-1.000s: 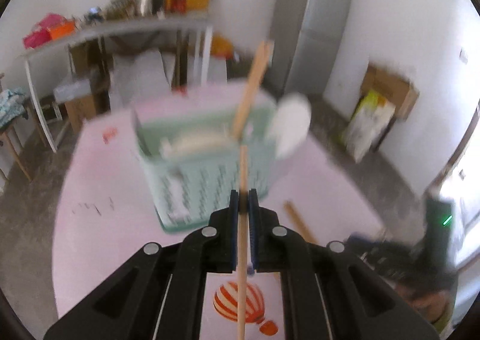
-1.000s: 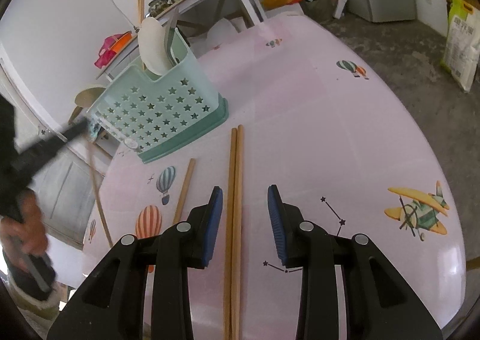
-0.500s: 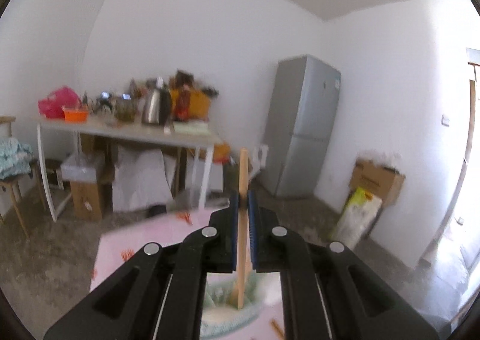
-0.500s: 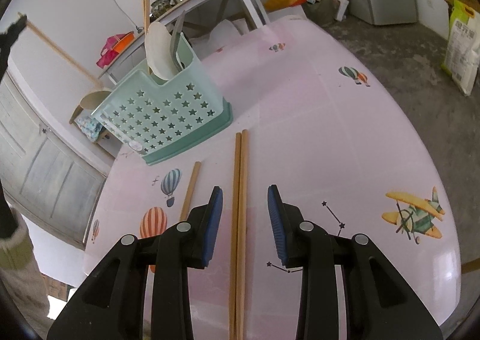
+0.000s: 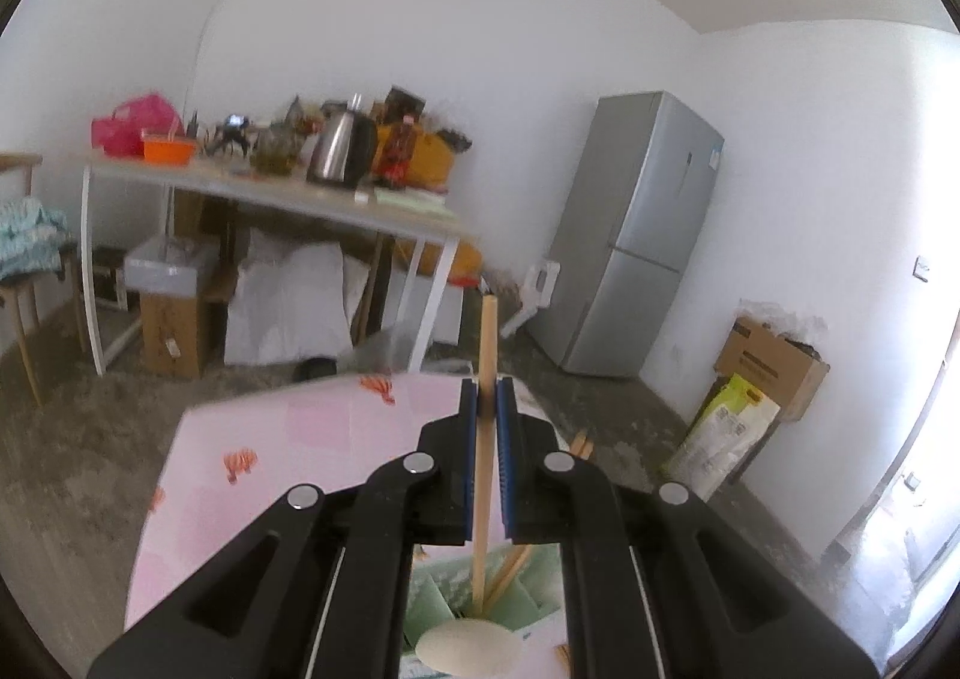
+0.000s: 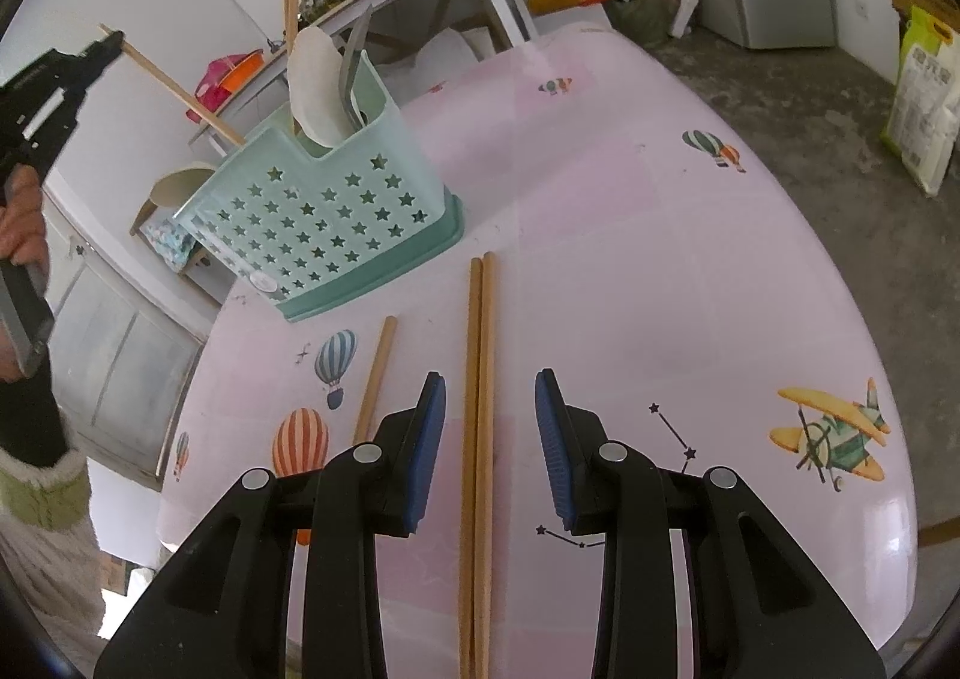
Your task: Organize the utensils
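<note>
Left gripper (image 5: 486, 463): jaws nearly together, pinching one chopstick (image 5: 485, 439) partway along its length, stick roughly upright in the wrist view. Its lower tip hangs over the caddy (image 6: 324, 217), above a compartment that looks to hold another stick already; whether the tip is inside the rim or just above it cannot be told. From the right wrist view the same stick slants down toward the caddy's far left corner.

Right gripper (image 6: 491, 439): jaws partly apart, holding nothing, poised over the pair of chopsticks (image 6: 478, 439) lying side by side on the table (image 6: 660, 259) in front of the caddy. The pads straddle the pair without touching. A single chopstick (image 6: 373, 379) lies just left of the pair, also in front of the caddy.

Inside the caddy: a white spoon (image 6: 315, 91) and a grey utensil (image 6: 354, 61) standing in the taller back section.

Step in hand, judged: drop the held stick into its slot.
- Bring the tip clearly inside the rim before letting go; a slanted stick may catch the wall or skid out.
- Straighten it toward vertical first.
- Keep clear of the spoon bowl below.
- Release low, so it does not bounce.

Writing: a box (image 5: 774, 367) and a bag (image 5: 720, 433) beside the fridge (image 5: 636, 235), beyond the caddy, carry print, too blurred to read. Table shows balloon and plane pictures, no text.
</note>
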`<act>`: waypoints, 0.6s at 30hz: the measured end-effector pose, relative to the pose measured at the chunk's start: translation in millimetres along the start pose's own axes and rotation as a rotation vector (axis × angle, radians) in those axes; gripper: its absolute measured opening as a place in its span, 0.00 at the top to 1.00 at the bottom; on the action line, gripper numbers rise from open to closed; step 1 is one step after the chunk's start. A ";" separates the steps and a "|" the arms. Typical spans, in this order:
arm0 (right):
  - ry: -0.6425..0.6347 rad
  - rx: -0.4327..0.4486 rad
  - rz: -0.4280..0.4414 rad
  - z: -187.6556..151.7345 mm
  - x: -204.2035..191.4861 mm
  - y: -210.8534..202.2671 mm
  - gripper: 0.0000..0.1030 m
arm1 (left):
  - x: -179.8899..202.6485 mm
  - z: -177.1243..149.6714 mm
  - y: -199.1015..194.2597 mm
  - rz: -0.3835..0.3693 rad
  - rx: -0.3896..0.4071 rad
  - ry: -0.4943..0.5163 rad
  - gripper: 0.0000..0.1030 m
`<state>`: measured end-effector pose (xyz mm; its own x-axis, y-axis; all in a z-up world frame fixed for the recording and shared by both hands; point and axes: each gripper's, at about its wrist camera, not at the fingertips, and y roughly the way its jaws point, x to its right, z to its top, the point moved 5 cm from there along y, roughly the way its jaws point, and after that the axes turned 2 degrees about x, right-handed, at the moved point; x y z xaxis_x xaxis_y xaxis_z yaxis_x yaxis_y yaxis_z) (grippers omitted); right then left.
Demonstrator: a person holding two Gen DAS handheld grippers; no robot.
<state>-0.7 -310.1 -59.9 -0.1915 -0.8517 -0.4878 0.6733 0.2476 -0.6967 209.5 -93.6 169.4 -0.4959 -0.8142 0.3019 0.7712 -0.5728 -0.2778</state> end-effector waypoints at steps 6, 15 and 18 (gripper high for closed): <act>-0.013 -0.002 -0.019 1.5 -0.3 1.6 0.69 | -1.1 -20.8 3.6 -0.012 -0.015 0.005 0.90; -0.050 -0.022 -0.008 13.6 -4.4 12.7 0.69 | 12.6 -28.3 -35.6 -0.053 0.037 0.073 0.80; -0.065 -0.051 0.004 17.1 -5.8 22.0 0.71 | 24.5 -45.8 -48.9 -0.090 0.001 0.125 0.80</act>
<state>27.4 -307.6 -63.4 -0.1406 -0.8786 -0.4565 0.6361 0.2731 -0.7216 141.3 -89.9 148.6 -0.6093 -0.7648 0.2095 0.7215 -0.6443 -0.2536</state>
